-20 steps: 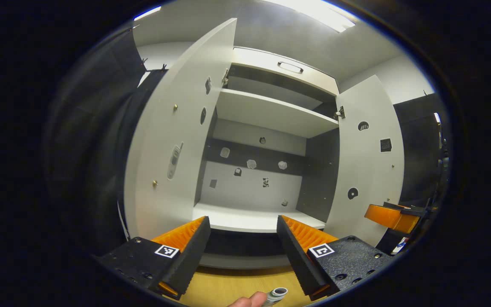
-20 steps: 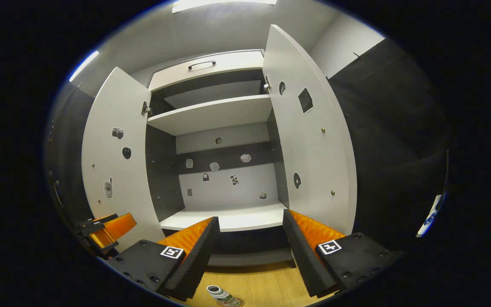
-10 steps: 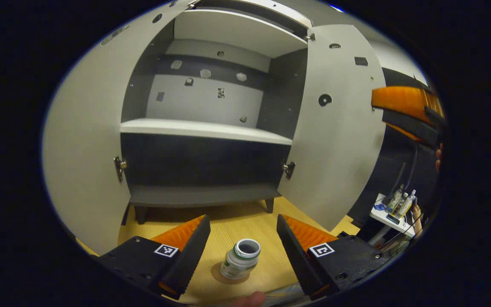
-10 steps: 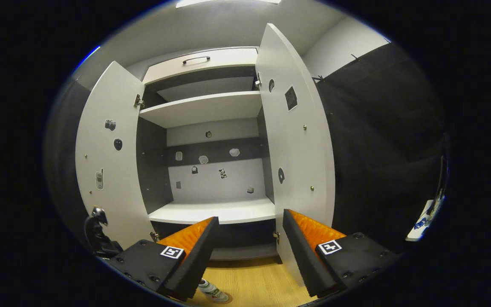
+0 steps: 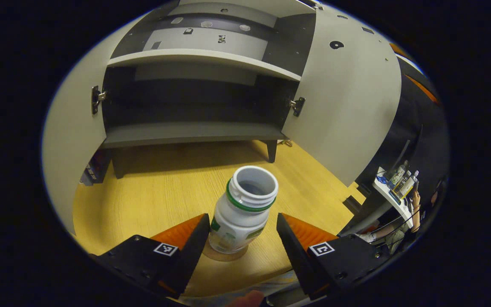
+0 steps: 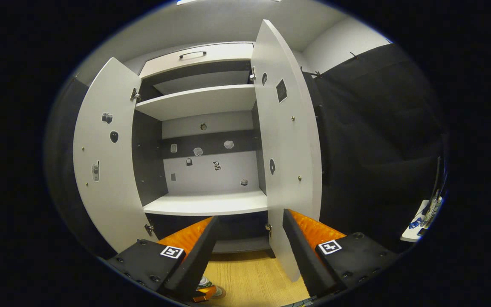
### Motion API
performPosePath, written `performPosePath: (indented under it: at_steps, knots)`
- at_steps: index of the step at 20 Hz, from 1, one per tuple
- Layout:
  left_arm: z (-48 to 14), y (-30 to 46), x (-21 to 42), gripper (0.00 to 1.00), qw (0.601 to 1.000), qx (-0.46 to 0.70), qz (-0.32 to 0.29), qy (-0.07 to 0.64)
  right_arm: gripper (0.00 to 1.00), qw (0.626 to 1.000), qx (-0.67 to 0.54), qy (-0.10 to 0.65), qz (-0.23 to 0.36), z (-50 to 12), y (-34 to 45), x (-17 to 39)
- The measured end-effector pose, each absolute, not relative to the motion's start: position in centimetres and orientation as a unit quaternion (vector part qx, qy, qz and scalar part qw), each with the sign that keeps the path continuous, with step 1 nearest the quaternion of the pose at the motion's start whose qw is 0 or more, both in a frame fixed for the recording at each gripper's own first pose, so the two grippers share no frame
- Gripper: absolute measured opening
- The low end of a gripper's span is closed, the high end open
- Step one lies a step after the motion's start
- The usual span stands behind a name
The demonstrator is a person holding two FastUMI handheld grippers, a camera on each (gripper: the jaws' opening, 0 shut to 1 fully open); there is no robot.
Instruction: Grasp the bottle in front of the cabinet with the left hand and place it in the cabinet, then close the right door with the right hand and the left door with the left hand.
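The white plastic bottle with a green ring under its threaded neck stands upright on the pale wooden table, its long axis vertical and its uncapped mouth facing straight up; a label with green print wraps its lower body. It sits on a round tan coaster-like disc, in front of the cabinet and well apart from its feet.

The left tool is spread wide, one finger on each side of the bottle's base. The left finger looks just beside the bottle, the right one stands clear of it, and neither visibly presses on it.

The tall cabinet of white doors and dark grey inner walls stands on short dark legs on the table, behind the bottle. Both doors hang open: the left door and the right door swing out toward the bottle's side. A white shelf crosses the inside above a dark lower compartment, and small stickers dot the back panel.

In the right gripper view the right tool is also spread wide and holds nothing, facing the open cabinet with the edge of the right door just ahead of it. Black cloth walls stand on either side of the cabinet, with a white ceiling above. A small white side shelf with little bottles sits to the cabinet's right.
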State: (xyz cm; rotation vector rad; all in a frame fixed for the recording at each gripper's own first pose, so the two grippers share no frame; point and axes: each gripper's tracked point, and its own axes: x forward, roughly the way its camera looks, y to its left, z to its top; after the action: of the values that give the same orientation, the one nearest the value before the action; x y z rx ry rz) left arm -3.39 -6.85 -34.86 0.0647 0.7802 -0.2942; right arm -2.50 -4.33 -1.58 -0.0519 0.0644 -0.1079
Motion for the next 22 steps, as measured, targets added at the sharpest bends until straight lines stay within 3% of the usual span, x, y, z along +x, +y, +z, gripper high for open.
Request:
performPosePath:
  at_steps: [5, 8, 11, 14, 22]
  knots:
    - [-36.0, -6.3, -2.9, 0.95, 0.914, 0.01, -0.135, 0.382, 0.98, 0.998, -0.021, 0.034, -0.055, -1.9, -4.5, -2.7]
    - [-35.6, -5.6, -2.9, 0.77, 0.921, 0.006, -0.128, 0.367, 0.98, 0.998, -0.017, 0.035, -0.056, -1.9, -4.6, -2.7]
    - [-32.8, -5.4, -2.7, 0.71, 0.935, 0.03, -0.124, 0.332, 0.98, 0.998, -0.019, 0.034, -0.056, -1.9, -4.6, -2.6]
    - [-27.3, -6.7, -1.5, 0.71, 0.951, 0.06, -0.136, 0.271, 0.98, 0.998, -0.02, 0.031, -0.055, -1.7, -4.4, -2.6]
    - [-8.3, -9.0, 4.1, 0.71, 0.986, -0.002, -0.135, 0.103, 0.98, 0.998, -0.018, 0.023, -0.052, -1.3, -4.4, -3.2]
